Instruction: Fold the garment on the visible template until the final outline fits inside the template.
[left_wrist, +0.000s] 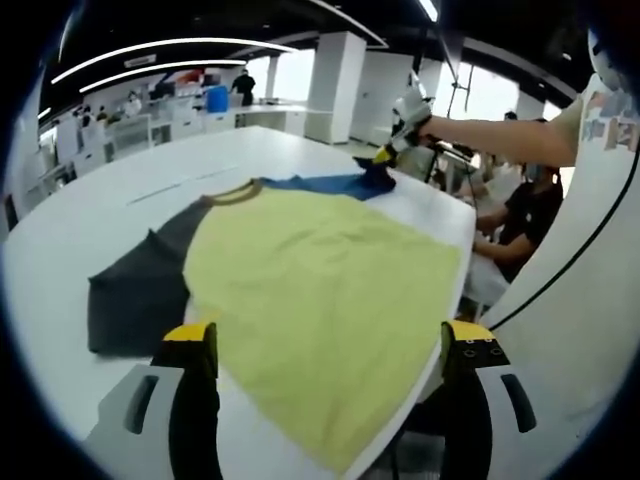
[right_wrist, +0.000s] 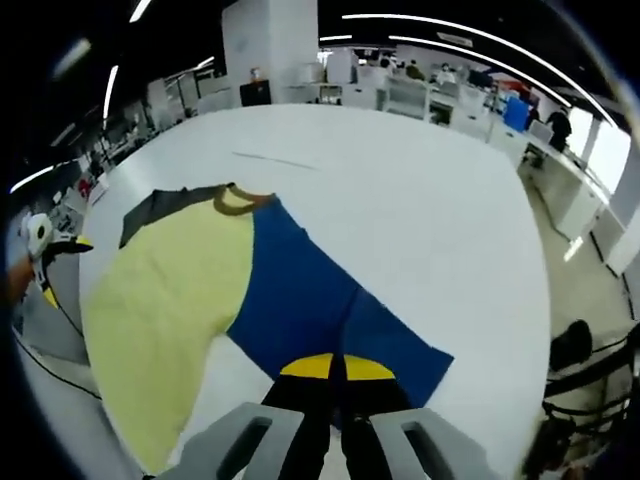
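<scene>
A T-shirt lies flat on the white table (left_wrist: 60, 240). It has a yellow body (left_wrist: 320, 280), a dark grey sleeve (left_wrist: 140, 290) and a blue sleeve (left_wrist: 330, 184). My left gripper (left_wrist: 330, 345) hovers open over the yellow hem, one jaw on either side, with nothing between them. In the left gripper view the right gripper (left_wrist: 385, 160) pinches the tip of the blue sleeve at the far side. In the right gripper view its jaws (right_wrist: 335, 368) are shut on the near edge of the blue sleeve (right_wrist: 310, 300), with the yellow body (right_wrist: 160, 300) to the left.
The hem hangs near the table's edge (left_wrist: 440, 330). A thin line (right_wrist: 270, 158) marks the table beyond the collar. People sit by the table's right side (left_wrist: 520, 220). Desks and people fill the background. The left gripper (right_wrist: 40, 250) shows at the left edge.
</scene>
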